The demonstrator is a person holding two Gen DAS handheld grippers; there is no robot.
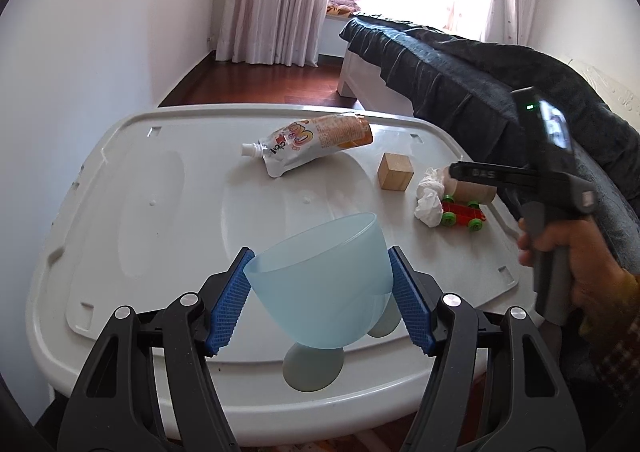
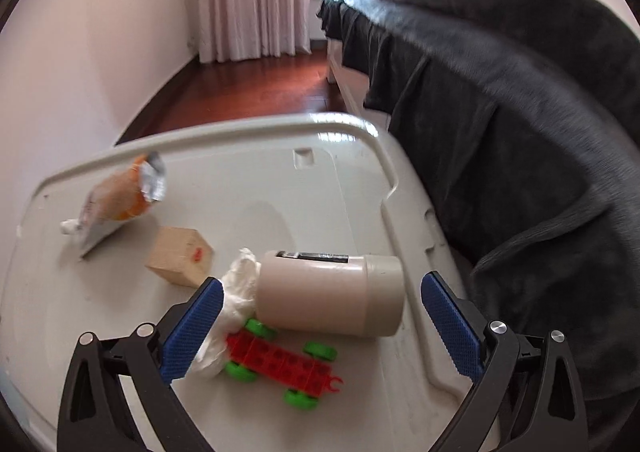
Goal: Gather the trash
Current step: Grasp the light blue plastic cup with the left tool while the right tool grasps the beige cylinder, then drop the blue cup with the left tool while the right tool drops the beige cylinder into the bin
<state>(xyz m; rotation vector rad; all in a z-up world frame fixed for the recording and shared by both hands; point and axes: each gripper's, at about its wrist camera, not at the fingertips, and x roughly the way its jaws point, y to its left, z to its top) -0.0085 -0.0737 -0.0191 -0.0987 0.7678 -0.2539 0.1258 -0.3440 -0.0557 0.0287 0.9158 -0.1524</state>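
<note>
Lower centre of the right wrist view, right gripper (image 2: 320,332) fingers are spread wide over the crumpled white tissue (image 2: 236,288); they could snag the beige cylindrical canister (image 2: 328,296) instead. Left gripper (image 1: 320,300) is clamped on the translucent blue plastic bowl (image 1: 320,276), tilted over the white plastic bench (image 1: 160,212).

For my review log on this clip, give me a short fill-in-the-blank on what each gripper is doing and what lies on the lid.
1. The left gripper is shut on a translucent blue ____.
2. The right gripper is ____, its fingers either side of the beige jar and the toy car.
3. The crumpled tissue lies against the jar, which lies on its ____.
4. The wooden block sits between the tissue and the drink ____.

Missing words: cup; open; side; pouch
</note>
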